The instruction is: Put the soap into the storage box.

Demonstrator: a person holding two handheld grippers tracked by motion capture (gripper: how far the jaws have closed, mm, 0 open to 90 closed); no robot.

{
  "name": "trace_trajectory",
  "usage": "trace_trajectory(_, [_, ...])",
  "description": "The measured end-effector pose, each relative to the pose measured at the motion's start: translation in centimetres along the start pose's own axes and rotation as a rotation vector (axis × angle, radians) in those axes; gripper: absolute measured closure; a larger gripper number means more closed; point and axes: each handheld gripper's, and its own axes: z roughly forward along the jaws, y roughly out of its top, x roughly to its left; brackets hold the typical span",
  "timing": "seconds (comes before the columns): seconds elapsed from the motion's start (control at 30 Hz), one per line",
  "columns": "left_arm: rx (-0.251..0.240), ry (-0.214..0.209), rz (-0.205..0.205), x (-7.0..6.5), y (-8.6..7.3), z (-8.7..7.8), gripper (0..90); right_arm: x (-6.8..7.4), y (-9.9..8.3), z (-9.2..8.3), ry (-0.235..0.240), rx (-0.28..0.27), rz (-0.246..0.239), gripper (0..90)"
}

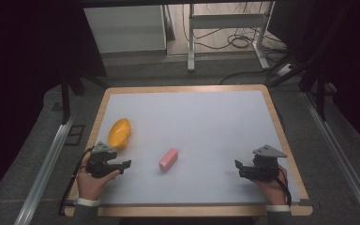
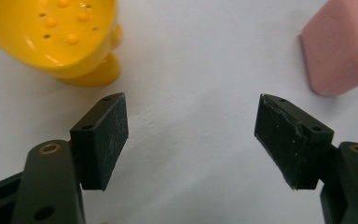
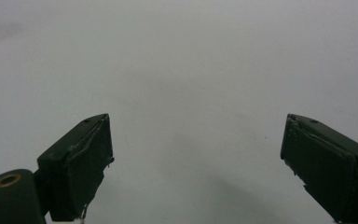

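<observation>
Near pink bar [image 2: 342, 46] | left claw [image 2: 191, 135] wide open | holds nothing

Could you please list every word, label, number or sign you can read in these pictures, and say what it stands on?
None: no readable text in any view.
The pink soap bar has a faint pressed outline, too blurred to read.
The yellow soap dish shows bumps and holes, no lettering.

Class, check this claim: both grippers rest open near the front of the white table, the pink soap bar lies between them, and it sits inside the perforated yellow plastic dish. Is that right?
Not quite. The pink soap bar is not inside the perforated yellow plastic dish; it lies apart from it on the white table, as the high view shows. The rest holds: the left gripper and right gripper rest open, with the bar between them.
</observation>
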Motion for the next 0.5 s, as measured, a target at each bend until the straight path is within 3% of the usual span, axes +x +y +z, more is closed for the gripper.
trace_trajectory(0.23, [0.035, -0.001, 0.009, -0.4, 0.5, -0.9, 26.7, -0.1, 0.1, -0.2, 0.001, -0.007, 0.007, 8.8])
trace_trajectory(0.5, [0.022, -0.012, 0.006, -0.4, 1.2, -1.9, 26.3, -0.4, 0.0, -0.3, -0.011, -0.010, 0.016, 8.8])
